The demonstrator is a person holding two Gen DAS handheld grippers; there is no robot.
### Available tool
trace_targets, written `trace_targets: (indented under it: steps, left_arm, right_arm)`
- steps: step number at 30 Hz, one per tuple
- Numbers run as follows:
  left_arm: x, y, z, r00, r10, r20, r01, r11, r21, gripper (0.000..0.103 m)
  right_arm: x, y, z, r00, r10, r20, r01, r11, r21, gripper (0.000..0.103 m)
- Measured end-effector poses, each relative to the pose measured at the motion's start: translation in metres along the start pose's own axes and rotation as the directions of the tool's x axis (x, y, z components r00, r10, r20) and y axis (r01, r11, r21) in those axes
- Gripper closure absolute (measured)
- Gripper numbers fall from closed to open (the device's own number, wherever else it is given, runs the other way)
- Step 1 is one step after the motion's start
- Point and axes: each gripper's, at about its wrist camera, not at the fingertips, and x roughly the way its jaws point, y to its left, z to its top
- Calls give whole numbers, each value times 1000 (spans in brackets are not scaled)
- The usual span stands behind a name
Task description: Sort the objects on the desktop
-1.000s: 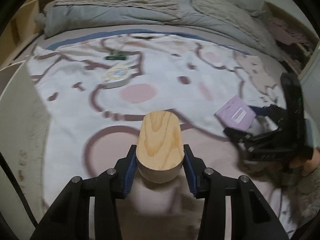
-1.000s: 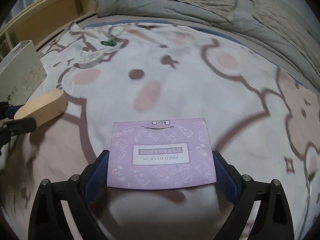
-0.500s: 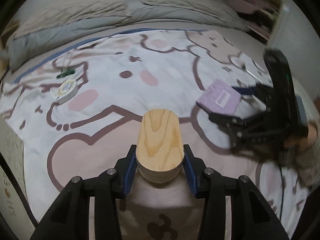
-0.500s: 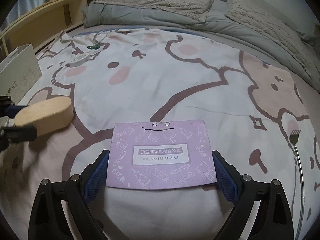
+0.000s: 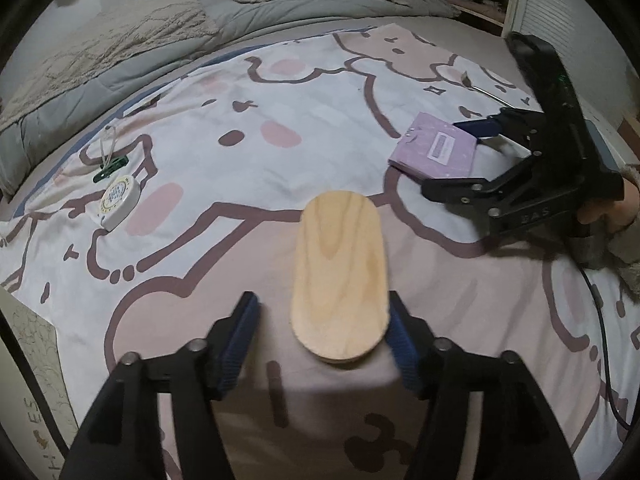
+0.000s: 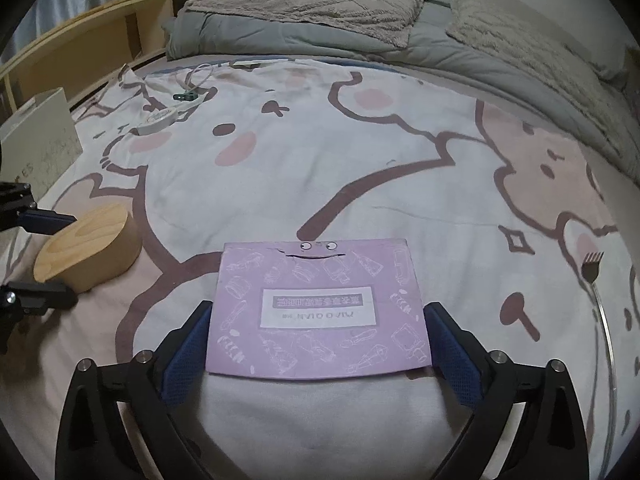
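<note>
Two grippers over cartoon bedsheet [image 6: 360,168]: left gripper [image 5: 320,320] opening, wooden block [image 5: 340,280] released; right gripper [image 6: 316,336] grasping purple box [image 6: 318,308]; grey duvet [image 6: 320,28] behind.

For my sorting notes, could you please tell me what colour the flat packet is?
Lilac, with white line drawings and a white label; the packet shows best in the right wrist view.
</note>
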Motion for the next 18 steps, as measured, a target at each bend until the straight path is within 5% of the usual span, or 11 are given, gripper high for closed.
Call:
trace_targets:
  steps: [10, 18]
  left_arm:
    - [1, 23, 0, 997, 76, 4, -76, 997, -7, 22]
    - [10, 68, 3, 989, 147, -36, -151, 967, -203, 21]
  right_arm:
    - [1, 0, 0, 1000, -4, -3, 4, 1000, 1, 0]
    - [1, -1, 0, 1000, 0, -3, 0, 1000, 3, 0]
